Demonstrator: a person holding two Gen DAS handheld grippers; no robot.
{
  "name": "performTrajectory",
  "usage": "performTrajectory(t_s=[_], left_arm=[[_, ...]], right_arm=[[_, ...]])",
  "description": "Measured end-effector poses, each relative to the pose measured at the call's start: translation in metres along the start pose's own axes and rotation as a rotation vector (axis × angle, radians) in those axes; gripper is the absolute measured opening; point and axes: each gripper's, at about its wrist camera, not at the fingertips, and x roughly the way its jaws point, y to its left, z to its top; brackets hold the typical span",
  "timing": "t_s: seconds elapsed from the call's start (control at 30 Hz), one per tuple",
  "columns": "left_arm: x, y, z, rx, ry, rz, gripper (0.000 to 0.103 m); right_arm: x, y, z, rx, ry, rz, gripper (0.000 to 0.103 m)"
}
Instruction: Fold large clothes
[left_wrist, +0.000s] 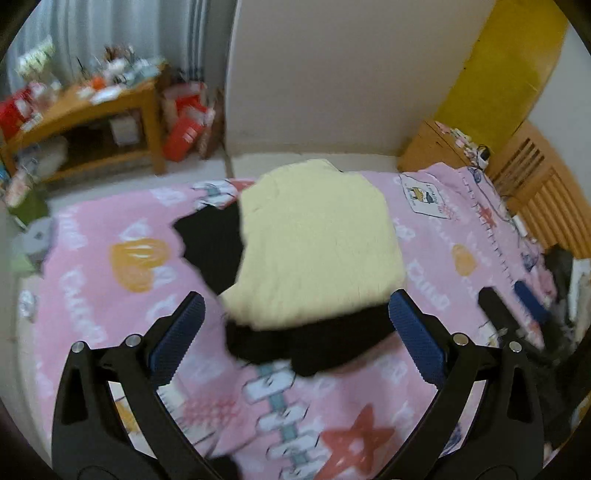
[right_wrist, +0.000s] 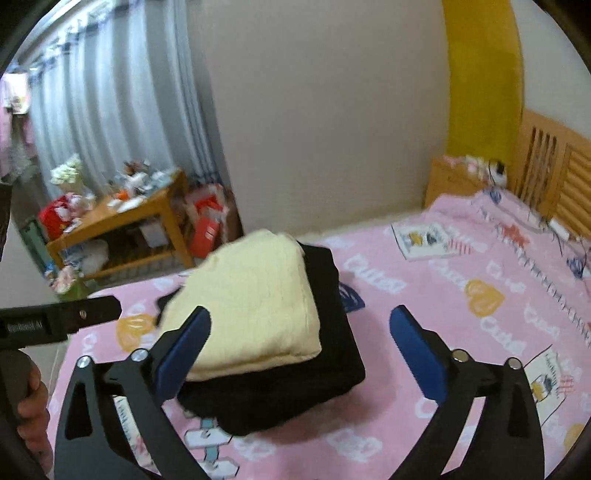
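A folded pale yellow garment (left_wrist: 317, 247) lies on top of a folded black garment (left_wrist: 306, 347) on the pink patterned bedspread (left_wrist: 103, 295). My left gripper (left_wrist: 295, 314) is open and empty, its blue pads on either side of the stack's near edge. In the right wrist view the yellow garment (right_wrist: 255, 299) sits on the black one (right_wrist: 295, 387). My right gripper (right_wrist: 301, 332) is open and empty, just short of the stack. The right gripper's fingertips (left_wrist: 532, 299) show at the right in the left wrist view; the left gripper's body (right_wrist: 55, 321) shows at the left in the right wrist view.
A wooden table (right_wrist: 122, 218) cluttered with small items stands at the back left by grey curtains (right_wrist: 110, 110), with red bags (right_wrist: 207, 225) beside it. A wooden nightstand (right_wrist: 454, 181) and headboard (right_wrist: 554, 166) are at the right. Dark clothes (left_wrist: 561, 266) lie at the bed's right edge.
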Motion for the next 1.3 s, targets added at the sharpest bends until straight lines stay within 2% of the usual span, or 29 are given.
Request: performTrajectory(t_s=[0.07,0.13,0.23,0.27,0.37,0.5,0.67,0.8,0.97,1.3], left_arm=[[-0.031,-0.009,-0.012,0.031,-0.026,-0.031,0.098],[-0.052,-0.018,-0.024,0.037,-0.040,-0.018,0.098],[-0.084,-0.036,-0.040,0.079,-0.041,0.112,0.098],[-0.098,-0.039,-0.046,0.065,-0.067,0.152,0.098],[-0.126,-0.032,-0.060,-0.057,-0.074,0.125,0.098],[-0.149,-0.028,-0.068,-0.078,-0.082,0.126,0.098],[-0.169,-0.030,-0.079,-0.020,-0.099,0.159,0.098],[-0.176,-0.029,-0.087,-0.007,-0.076,0.149,0.098],[-0.180,-0.032,-0.095,0.036,-0.065,0.160,0.098],[-0.195,-0.026,-0.096,0.056,-0.081,0.189,0.098]], right_arm=[[-0.039,0.004,0.000,-0.019,-0.030,0.022,0.095],[-0.064,0.004,0.004,-0.023,-0.052,0.040,0.095],[-0.113,0.012,0.006,-0.044,-0.067,0.079,0.095],[-0.128,0.015,0.006,-0.051,-0.064,0.095,0.095],[-0.167,0.024,0.004,-0.079,-0.076,0.088,0.095],[-0.208,0.030,-0.004,-0.088,-0.112,0.058,0.095],[-0.230,0.038,-0.015,-0.082,-0.100,0.037,0.095],[-0.233,0.045,-0.023,-0.077,-0.074,0.052,0.095],[-0.229,0.057,-0.029,-0.081,-0.042,0.024,0.095],[-0.243,0.061,-0.029,-0.056,-0.043,-0.016,0.095]])
